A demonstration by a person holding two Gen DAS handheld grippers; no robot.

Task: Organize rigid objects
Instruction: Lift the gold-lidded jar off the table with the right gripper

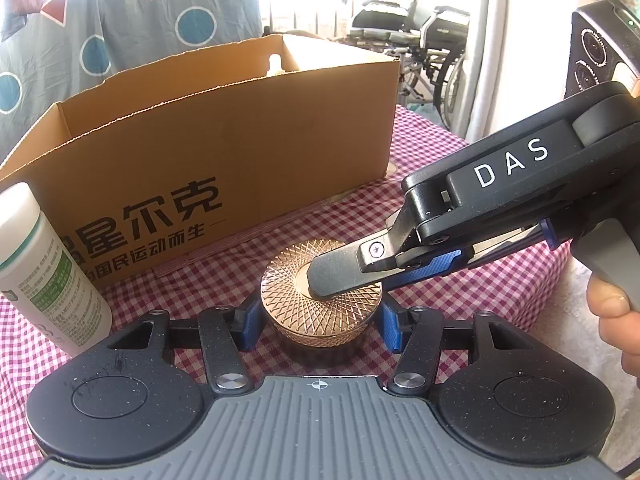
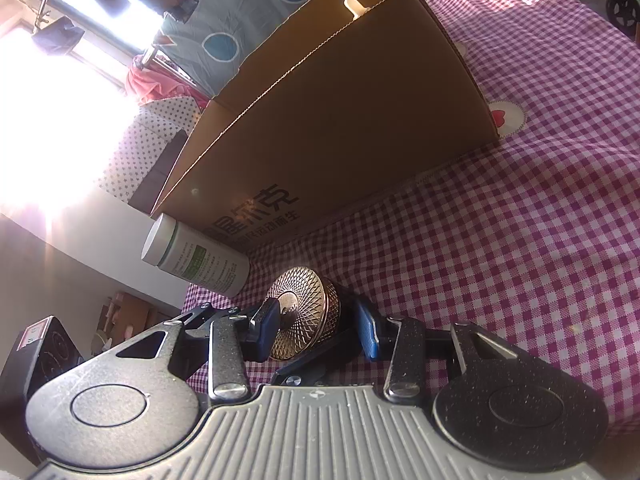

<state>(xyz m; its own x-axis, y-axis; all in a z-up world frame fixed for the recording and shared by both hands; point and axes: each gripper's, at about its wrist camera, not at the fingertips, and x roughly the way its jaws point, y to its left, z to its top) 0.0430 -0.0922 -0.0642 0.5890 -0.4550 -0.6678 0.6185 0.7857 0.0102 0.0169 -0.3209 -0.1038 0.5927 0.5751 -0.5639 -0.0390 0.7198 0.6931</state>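
The left hand-held gripper is clasping the copper tin from both sides, its blue pads pressing on the tin's wall at 9 and 3 o'clock in the left wrist view. The right hand-held gripper is reaching in from 3 o'clock in that same view and is pinching the tin top to bottom: one finger is lying flat across the patterned lid, and the other seems to be sitting under or behind the base, as the right wrist view suggests. So both grippers are gripping the one tin, squeezing along crossed lines, the left across its width and the right along its short axis.

The tin is standing upright on the checked cloth of the desk, lid up, right at the tips of the left gripper, at 12 o'clock from its camera. It is round and squat, with its axis running vertically. The cardboard box is standing open further on at 12 o'clock, well behind the tin, with a pale bottle tip showing inside. A white bottle is standing at 9 o'clock from the tin, near but apart.

Both grippers are equally near, since both are touching. I judge the coming move turns on lifting the tin up and forward, towards 12 o'clock, over the box's near wall.
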